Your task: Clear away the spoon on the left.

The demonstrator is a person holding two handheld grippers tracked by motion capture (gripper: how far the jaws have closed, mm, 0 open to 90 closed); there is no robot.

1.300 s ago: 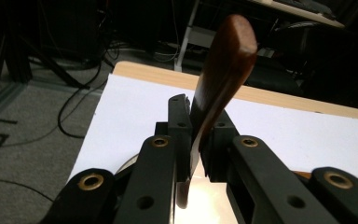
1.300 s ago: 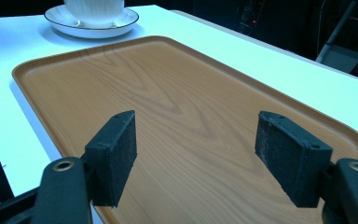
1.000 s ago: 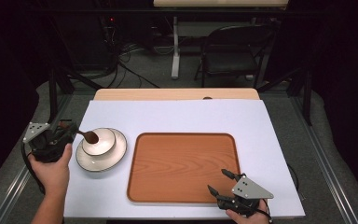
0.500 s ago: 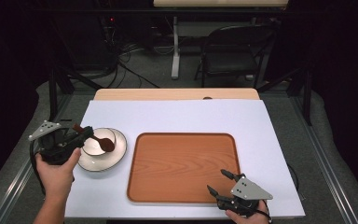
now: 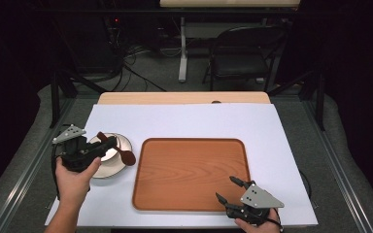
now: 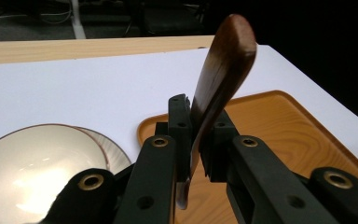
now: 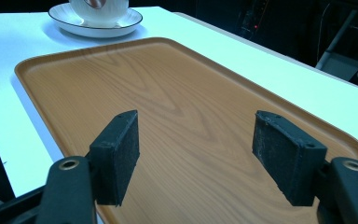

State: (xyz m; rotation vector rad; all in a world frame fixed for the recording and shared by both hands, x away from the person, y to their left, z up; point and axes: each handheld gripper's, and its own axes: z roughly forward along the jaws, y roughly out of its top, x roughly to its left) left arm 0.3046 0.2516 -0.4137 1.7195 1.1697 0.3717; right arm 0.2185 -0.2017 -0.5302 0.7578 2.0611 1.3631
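Observation:
A dark brown wooden spoon (image 5: 125, 156) sticks out over the right rim of a white plate (image 5: 108, 169) at the table's left. My left gripper (image 5: 104, 147) is shut on the spoon's handle. In the left gripper view the spoon (image 6: 223, 60) rises edge-on between the two jaws, with a white bowl (image 6: 32, 168) down to the left. A wooden tray (image 5: 192, 172) lies mid-table. My right gripper (image 5: 226, 188) rests at the tray's near right corner. In the right gripper view that gripper (image 7: 196, 144) stands open over the bare tray (image 7: 168, 93), nothing between its pads (image 7: 116, 154).
A white mat (image 5: 184, 121) covers the table, with a strip of wooden tabletop (image 5: 175, 97) behind it. A folding chair (image 5: 240, 58) and cables stand on the floor beyond. The bowl (image 7: 98, 9) on its plate (image 7: 121, 23) lies past the tray's far corner.
My left hand has carried the spoon rightward, from over the bowl to the plate's right rim beside the tray. The right gripper has kept still.

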